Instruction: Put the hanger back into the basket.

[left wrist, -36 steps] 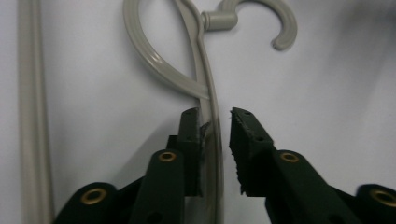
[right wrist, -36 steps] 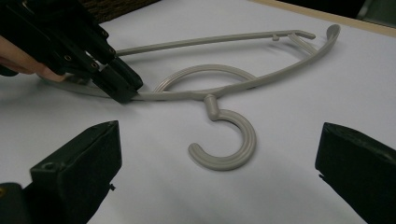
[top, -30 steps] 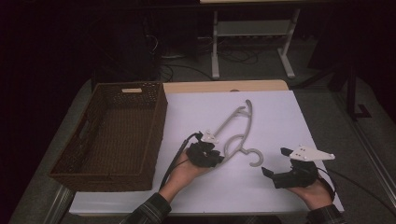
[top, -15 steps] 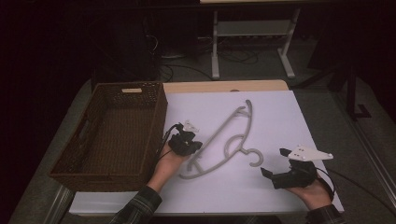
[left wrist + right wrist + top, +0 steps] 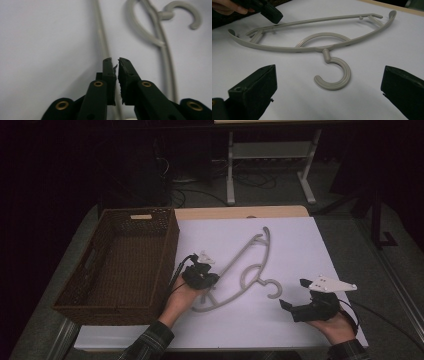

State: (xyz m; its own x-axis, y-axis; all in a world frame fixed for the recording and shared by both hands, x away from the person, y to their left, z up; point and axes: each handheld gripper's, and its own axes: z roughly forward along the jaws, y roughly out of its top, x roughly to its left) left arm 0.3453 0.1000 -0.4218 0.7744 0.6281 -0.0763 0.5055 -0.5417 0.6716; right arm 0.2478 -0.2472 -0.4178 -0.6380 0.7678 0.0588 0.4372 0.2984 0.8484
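A pale grey plastic hanger (image 5: 235, 257) lies flat on the white table sheet (image 5: 325, 250), hook toward the person. My left gripper (image 5: 207, 280) sits at the hanger's lower left end. In the left gripper view its jaws (image 5: 114, 60) are closed to a sliver along the thin straight bar (image 5: 100, 32), which runs into the gap. The right gripper view shows that same left gripper (image 5: 270, 15) touching the bar. My right gripper (image 5: 292, 293) rests near the table's front right, jaws wide open (image 5: 329, 68), facing the hanger's hook (image 5: 337, 75) with a gap between.
A dark woven basket (image 5: 172, 245) stands along the table's left side, close to my left hand. A wooden strip (image 5: 240, 212) edges the table's far side. Beyond it, a white metal stand (image 5: 270, 150) and cables sit on the dark floor.
My left hand moved left from the hanger's middle to its lower left end and settled on the straight bar. The hanger and my right gripper stayed put.
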